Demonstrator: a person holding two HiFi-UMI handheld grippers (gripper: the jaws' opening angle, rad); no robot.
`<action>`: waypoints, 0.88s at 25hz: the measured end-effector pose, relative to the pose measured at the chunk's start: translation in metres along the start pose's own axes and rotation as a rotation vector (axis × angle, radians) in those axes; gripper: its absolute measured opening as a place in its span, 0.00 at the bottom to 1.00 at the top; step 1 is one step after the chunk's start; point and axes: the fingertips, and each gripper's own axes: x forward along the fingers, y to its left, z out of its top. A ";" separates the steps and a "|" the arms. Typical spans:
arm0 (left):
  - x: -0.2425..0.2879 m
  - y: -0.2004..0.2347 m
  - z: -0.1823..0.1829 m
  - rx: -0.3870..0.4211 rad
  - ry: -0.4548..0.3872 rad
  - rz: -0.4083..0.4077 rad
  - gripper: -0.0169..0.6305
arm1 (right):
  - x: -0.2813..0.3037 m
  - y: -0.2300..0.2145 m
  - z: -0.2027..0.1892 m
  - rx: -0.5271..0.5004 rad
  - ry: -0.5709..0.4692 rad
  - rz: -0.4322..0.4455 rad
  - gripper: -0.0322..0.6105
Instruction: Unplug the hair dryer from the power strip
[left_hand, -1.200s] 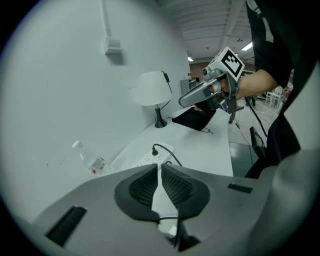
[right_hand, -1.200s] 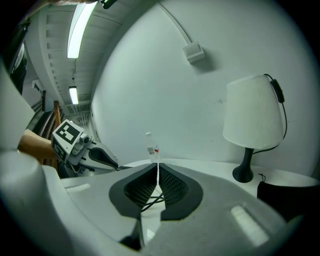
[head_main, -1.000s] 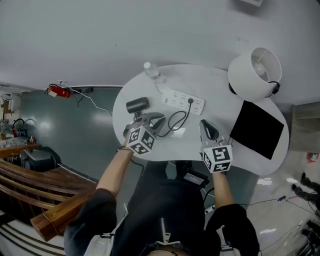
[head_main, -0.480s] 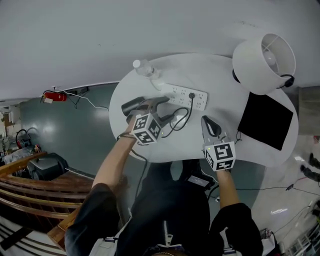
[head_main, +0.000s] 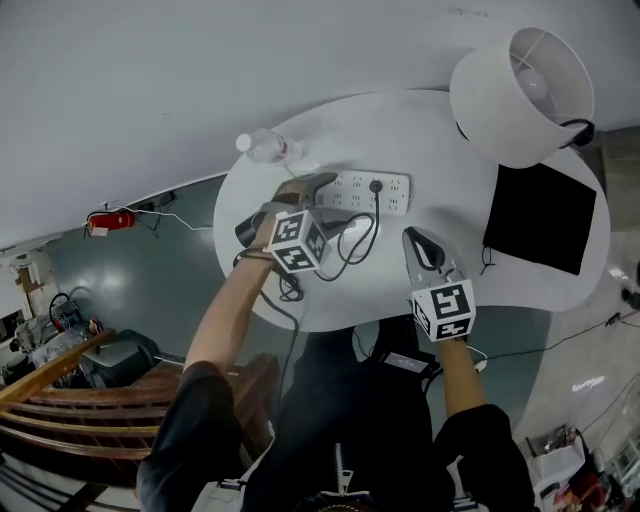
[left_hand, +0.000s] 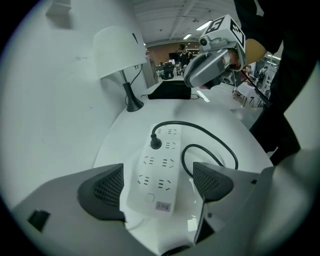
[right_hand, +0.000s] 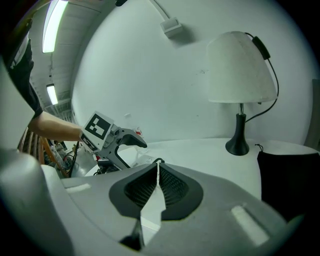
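The white power strip (left_hand: 159, 172) lies on the round white table (head_main: 300, 300), with one black plug (left_hand: 155, 143) seated in it and its cord (left_hand: 212, 142) looping to the right. In the head view the strip (head_main: 385, 193) sits mid-table and the black hair dryer (head_main: 247, 230) shows partly behind my left hand. My left gripper (left_hand: 157, 187) is opening, its pads either side of the strip's near end without pressing it. My right gripper (right_hand: 157, 187) hovers shut and empty to the right of the cord (head_main: 355, 238).
A white lamp (head_main: 520, 90) stands at the table's far right, with a black pad (head_main: 540, 215) beside it. A clear bottle (head_main: 262, 148) lies at the far left edge. The wall runs close behind the table.
My left gripper has moved from beside the hair dryer to the strip's left end, and its jaws have spread apart. The right gripper has sunk slightly and stayed shut.
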 end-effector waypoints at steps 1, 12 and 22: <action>0.007 -0.001 -0.002 0.020 0.014 -0.018 0.66 | 0.000 -0.001 -0.002 0.007 0.001 -0.004 0.06; 0.048 0.000 -0.012 0.108 0.127 -0.170 0.66 | 0.003 -0.017 -0.016 0.026 0.023 -0.039 0.06; 0.065 -0.003 -0.022 0.139 0.197 -0.224 0.66 | 0.012 -0.016 -0.014 0.001 0.034 -0.018 0.06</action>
